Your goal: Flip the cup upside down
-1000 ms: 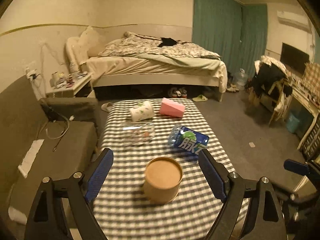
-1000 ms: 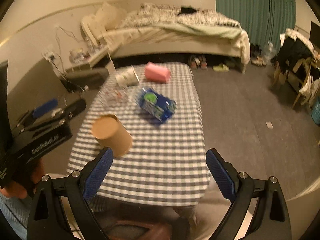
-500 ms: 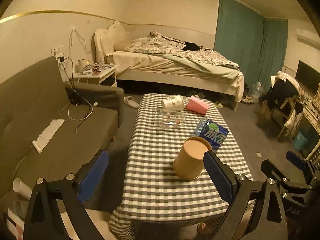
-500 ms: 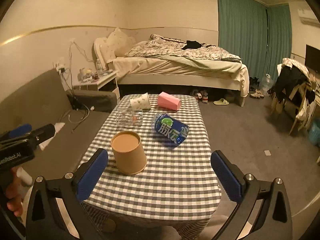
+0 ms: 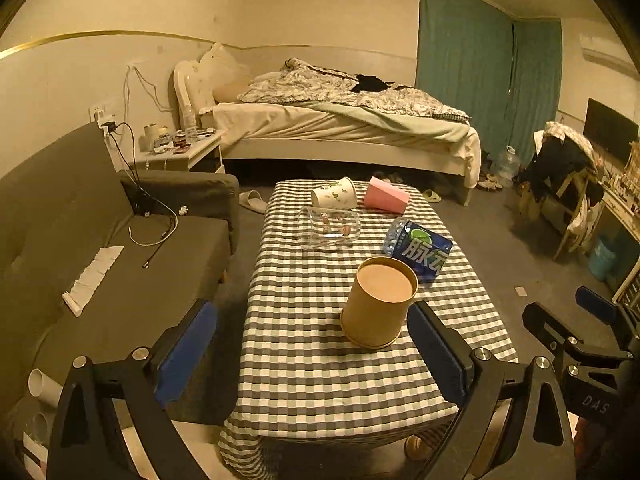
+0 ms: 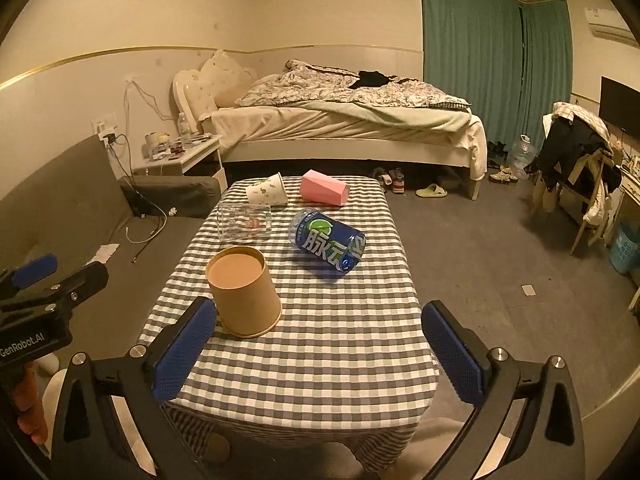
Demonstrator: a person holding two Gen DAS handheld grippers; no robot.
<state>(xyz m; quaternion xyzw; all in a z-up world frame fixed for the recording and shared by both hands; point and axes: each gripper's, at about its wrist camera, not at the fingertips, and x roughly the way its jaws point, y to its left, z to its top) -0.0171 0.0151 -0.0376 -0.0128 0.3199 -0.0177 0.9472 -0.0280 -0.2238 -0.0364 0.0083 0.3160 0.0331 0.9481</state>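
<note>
On the checked surface (image 6: 320,360) our brown cup (image 6: 244,294) now sits mouth down, just in front of the blue bottle (image 6: 328,246). We have pulled both tongs back, left tongs (image 5: 312,350) and right tongs (image 6: 320,350) wide apart and empty, so the flip looks done.

Blue bottle (image 6: 327,244) lying beside glass dish (image 6: 244,222) on checkered table (image 6: 340,344).

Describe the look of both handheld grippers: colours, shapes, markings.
Both match. The left gripper and right gripper have black angular frames with silver bolt heads, each ending in two flat fingers faced with blue textured pads. White lettering "GenRobot.AI" marks the left body; "DAS" shows on the right. No cables visible.
</note>
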